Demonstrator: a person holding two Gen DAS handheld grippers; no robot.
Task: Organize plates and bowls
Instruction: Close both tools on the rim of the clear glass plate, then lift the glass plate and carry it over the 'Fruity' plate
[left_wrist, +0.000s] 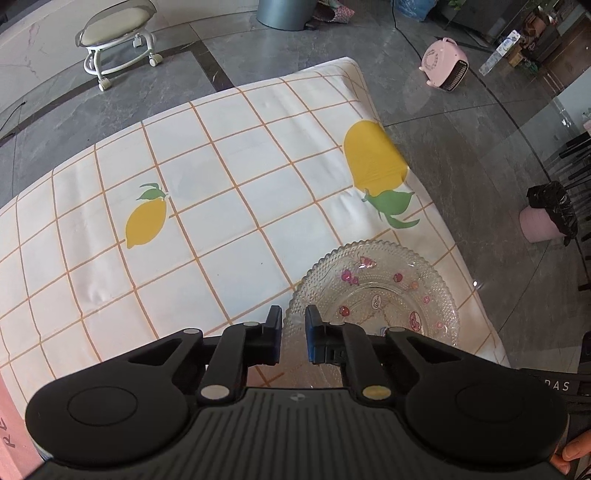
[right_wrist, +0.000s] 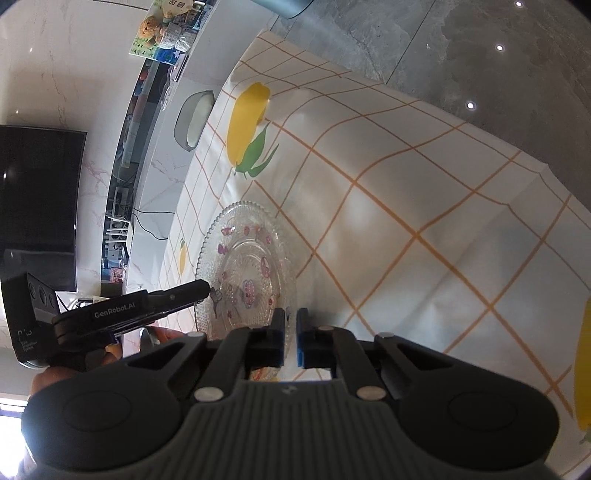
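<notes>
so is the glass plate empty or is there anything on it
Empty: the glass plate holds nothing; only its printed pink decals show, with the tablecloth visible through the glass.

Left gripper (left_wrist: 293, 334) is straddling the near rim of a glass plate (left_wrist: 380, 291), jaws narrowly apart, plate lying on the lemon-print cloth (left_wrist: 207, 206) near its right edge.

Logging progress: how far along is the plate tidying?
Nothing looks stacked yet. In hand: both the left gripper and right gripper sit at the rim of the glass plate on the tablecloth. Left: moving it; no bowls in view.
</notes>
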